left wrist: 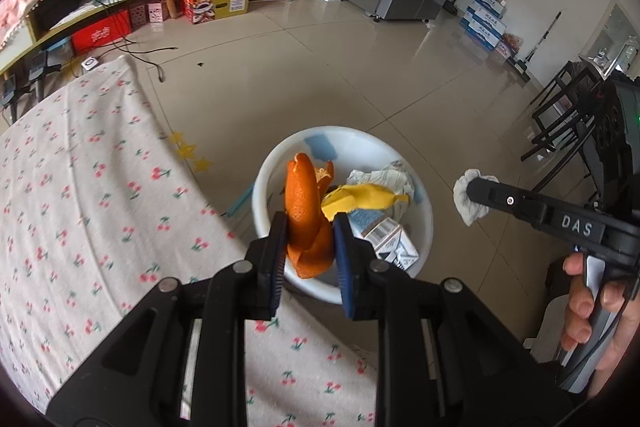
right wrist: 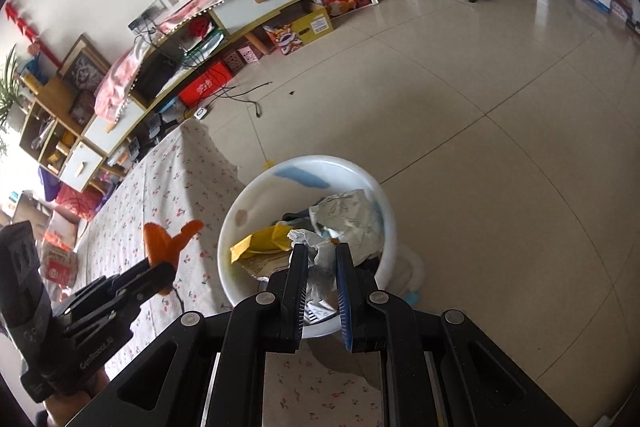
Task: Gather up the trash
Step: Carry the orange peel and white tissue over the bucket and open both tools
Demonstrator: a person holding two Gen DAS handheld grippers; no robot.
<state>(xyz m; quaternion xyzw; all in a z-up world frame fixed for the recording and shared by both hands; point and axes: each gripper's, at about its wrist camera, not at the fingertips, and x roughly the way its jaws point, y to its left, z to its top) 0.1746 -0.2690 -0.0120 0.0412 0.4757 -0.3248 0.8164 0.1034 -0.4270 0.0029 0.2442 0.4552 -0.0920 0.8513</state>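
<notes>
2 sets of tongs each carry trash beside a white bin [left wrist: 276, 163] standing on the floor at the edge of a cherry-print tabletop [left wrist: 80, 187]. The left tongs [left wrist: 310, 227] are clamped on a curled, bright orange peel [left wrist: 302, 199] over the bin's near rim. The right tongs [right wrist: 322, 257] pinch a crumpled white tissue [right wrist: 320, 255] above the bin. The left view alone shows a hand [left wrist: 592, 311] on the right handle; the right view alone shows a silvery wrapper [right wrist: 352, 219] in the bin.
</notes>
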